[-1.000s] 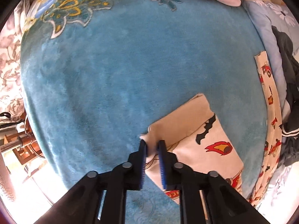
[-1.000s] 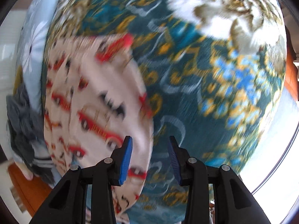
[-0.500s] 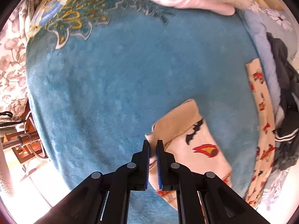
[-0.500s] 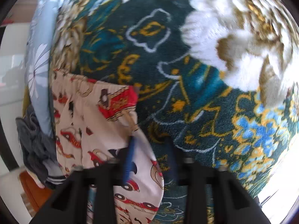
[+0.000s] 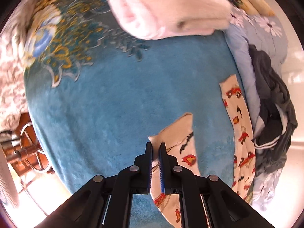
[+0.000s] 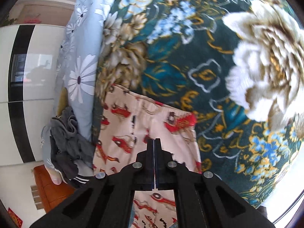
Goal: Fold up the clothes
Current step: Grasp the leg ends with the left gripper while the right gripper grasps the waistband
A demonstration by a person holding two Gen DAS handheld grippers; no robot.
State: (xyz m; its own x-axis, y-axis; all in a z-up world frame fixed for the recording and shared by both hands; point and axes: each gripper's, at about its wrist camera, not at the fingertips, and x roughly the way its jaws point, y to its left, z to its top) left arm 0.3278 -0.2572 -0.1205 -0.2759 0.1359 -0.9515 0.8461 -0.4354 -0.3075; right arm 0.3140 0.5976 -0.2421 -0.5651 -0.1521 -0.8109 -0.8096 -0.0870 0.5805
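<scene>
Cream car-print pyjama trousers (image 5: 240, 131) lay lengthwise along the blue blanket (image 5: 117, 98). Left tongs (image 5: 155, 148) pinched a folded-up leg hem; right tongs (image 6: 154, 142) were clamped near the waistband, seen only in the right view.

Left gripper (image 5: 155, 146) pinching (right gripper (image 6: 154, 140) too)

No readable text, labels, brands or numbers anywhere in either view.

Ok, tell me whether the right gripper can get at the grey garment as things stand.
Probably not yet: the right gripper is shut on the printed pyjama pants, while the grey garment lies off to the side, apart from it.
</scene>
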